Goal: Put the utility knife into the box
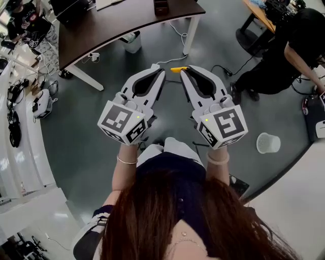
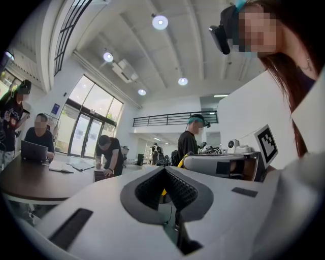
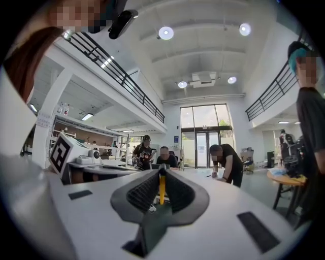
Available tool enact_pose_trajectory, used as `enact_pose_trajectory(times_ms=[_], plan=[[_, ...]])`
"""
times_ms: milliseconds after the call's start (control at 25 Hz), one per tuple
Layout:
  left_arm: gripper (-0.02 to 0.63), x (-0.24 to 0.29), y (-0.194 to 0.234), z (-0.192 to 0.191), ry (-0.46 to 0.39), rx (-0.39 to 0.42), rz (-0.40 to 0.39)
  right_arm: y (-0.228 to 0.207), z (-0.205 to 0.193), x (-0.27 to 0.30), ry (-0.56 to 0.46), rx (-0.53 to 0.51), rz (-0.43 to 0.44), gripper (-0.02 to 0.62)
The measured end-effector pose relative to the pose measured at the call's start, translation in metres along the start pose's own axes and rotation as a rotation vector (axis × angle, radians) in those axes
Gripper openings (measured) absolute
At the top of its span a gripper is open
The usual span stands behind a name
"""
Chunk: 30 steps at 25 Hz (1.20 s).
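The grey floor (image 1: 101, 117) filled most of the head view, with a dark brown curved desk (image 1: 117, 23) on white legs well apart from the person, up at the far edge. A small dark boxy object (image 1: 161, 6) sat on that desk. Whether it was the box meant for the task could not be told.

Both white grippers were held out over the floor, tips angled toward each other. The left gripper (image 1: 158, 69) had its black ribbed fingers (image 2: 152, 188) closed together at the tip with nothing gripped between them. The right gripper (image 1: 186, 69) had its fingers (image 3: 144, 190) pinched on the slim yellow utility knife (image 1: 177, 68), which jutted sideways from the tips toward the left gripper. In the right gripper view it showed as a thin yellow strip (image 3: 162, 189) clamped edge-on.

The knife looked light, stiff and smooth-cased, so it would likely carry easily but could pivot or slip in a tip pinch. Gripping across its flat sides near mid-body, away from the blade end, seemed safest. Whether the blade was out could not be seen.
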<state>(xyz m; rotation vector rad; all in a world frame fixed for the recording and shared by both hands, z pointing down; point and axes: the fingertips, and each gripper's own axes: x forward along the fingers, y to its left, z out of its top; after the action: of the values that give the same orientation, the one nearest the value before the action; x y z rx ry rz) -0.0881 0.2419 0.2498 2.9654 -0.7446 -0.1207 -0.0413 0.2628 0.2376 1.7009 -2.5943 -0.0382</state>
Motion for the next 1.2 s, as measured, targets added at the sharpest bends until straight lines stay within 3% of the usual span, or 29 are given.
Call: enact_pose_trajectory(times_ms=[600,920,1200], plan=[[0.0,0.042,0.019,-0.01,0.008,-0.028,0.021,-0.044,-0.004,0.025,-0.012,0.009,0.022,0.049],[0.0,0.093,0.075,-0.014,0.014,-0.024,0.002,-0.088,-0.013,0.082,-0.014,0.023,0.01,0.049],[0.0,0.147,0.145,0.001,-0.012,-0.023,-0.03,-0.129,0.002,0.153,-0.017,-0.015,-0.009,0.049]])
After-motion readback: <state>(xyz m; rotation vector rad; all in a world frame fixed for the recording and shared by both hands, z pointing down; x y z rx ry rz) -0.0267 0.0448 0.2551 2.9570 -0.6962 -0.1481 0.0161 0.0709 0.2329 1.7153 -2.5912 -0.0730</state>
